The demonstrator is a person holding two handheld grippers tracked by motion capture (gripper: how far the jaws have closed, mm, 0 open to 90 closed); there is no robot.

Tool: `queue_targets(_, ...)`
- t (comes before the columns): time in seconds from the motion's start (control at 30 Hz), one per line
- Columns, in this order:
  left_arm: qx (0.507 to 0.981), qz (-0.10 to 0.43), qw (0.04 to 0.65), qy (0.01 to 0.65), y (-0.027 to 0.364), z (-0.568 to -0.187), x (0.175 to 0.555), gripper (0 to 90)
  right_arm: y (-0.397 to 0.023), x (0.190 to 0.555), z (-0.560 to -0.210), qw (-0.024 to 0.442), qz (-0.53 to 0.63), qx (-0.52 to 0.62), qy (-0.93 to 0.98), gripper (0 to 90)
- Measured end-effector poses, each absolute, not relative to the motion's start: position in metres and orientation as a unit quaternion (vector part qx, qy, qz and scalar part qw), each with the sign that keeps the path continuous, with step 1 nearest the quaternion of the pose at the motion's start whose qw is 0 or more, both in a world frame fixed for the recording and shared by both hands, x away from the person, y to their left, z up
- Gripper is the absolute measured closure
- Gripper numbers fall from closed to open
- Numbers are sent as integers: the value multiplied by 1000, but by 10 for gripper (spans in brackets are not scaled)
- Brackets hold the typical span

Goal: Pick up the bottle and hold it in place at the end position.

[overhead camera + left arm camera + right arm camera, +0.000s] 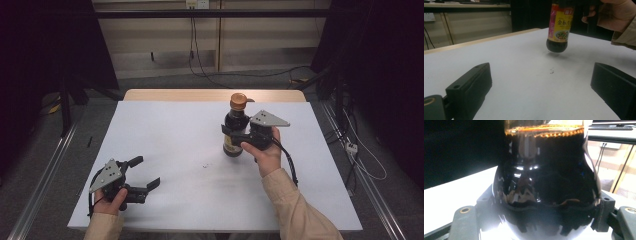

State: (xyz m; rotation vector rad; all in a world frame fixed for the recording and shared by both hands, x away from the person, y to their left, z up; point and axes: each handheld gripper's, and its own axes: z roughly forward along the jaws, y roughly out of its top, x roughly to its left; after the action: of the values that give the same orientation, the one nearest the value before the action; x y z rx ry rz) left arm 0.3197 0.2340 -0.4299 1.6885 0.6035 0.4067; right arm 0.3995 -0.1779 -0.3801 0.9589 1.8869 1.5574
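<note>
Dark sauce fills the bottle (235, 131) almost to the neck, with an orange-brown cap (239, 101) on top and a yellow label facing the left gripper view. It sits around 1 o'clock from the middle of the white table (165, 135), and from the left gripper view its base looks lifted just clear of the surface, with a faint shadow underneath, so I'd say it's being carried, not standing.

Right gripper (235, 134) is clamped on the bottle at its lower body; in the right gripper view the two black jaws hug the glass on both sides, bottle roughly upright. The hand (265, 152) comes in from about 4 o'clock.

Left gripper (145, 172) rests down at 8 o'clock near the front edge, jaws spread wide, nothing between them, well apart from the bottle.

My read: this is the transport step, mid-carry. Next move calls for keeping the bottle upright so the sauce doesn't slosh, setting the base flat on the table, and only then easing the grip off. Glass is smooth and rounded, so it could slip.
</note>
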Motion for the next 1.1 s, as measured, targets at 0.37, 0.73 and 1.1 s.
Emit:
queue_targets(0.37,732,171,605,264,233,-431,319,33,-171,406,-385,252,571,346,701,263)
queue_targets(0.73,730,170,607,264,232,-431,320,33,-158,414,-385,248,570,340,705,263)
queue_targets(1.1,731,172,605,264,233,-431,320,33,-140,419,-390,237,571,326,715,262)
